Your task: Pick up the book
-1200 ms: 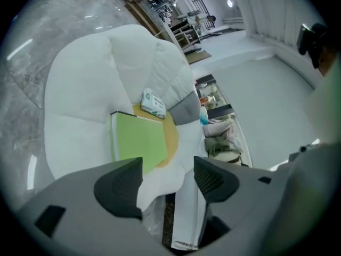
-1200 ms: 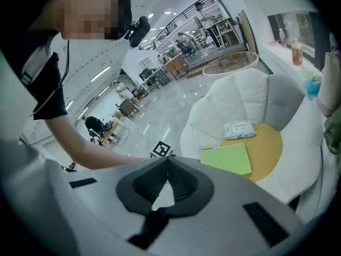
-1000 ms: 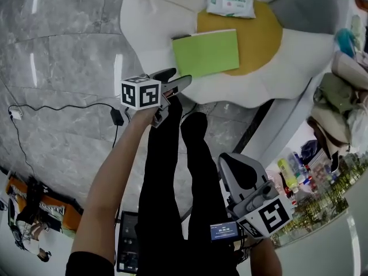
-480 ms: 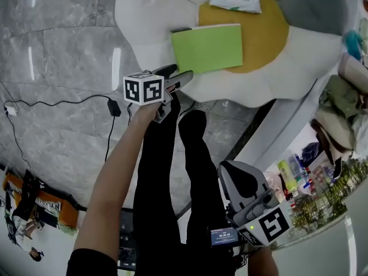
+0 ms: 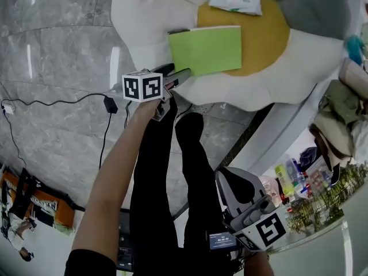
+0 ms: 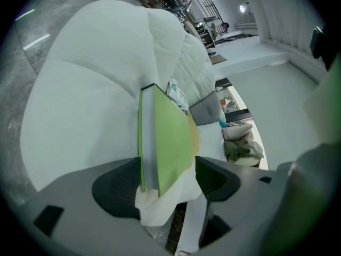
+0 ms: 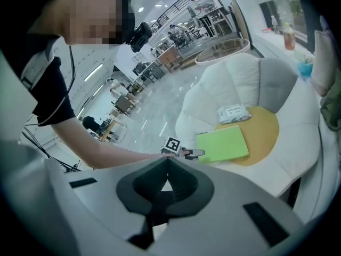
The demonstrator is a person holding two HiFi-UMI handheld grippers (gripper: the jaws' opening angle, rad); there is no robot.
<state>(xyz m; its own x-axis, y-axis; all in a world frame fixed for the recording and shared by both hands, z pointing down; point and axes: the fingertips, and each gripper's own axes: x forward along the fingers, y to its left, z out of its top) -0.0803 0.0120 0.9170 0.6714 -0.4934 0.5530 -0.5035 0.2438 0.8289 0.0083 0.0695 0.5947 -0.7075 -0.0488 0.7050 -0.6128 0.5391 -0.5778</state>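
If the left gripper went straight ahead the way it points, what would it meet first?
Probably the green book: its near edge lines up between the open jaws of the left gripper. The white cushion beneath is close too.

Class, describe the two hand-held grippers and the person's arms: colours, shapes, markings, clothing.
The left gripper and right gripper are grey, with two curved jaws lined by black pads. Each carries a white cube with black square markers. The right one has a small lit screen. The sleeve is short and black.

Person in black
Worn: black short sleeve [image 5: 86, 263], black trousers [image 5: 152, 211]; grey left tongs [image 5: 177, 75] and right tongs [image 5: 225, 177] bear black-and-white marker cubes [image 5: 142, 87].
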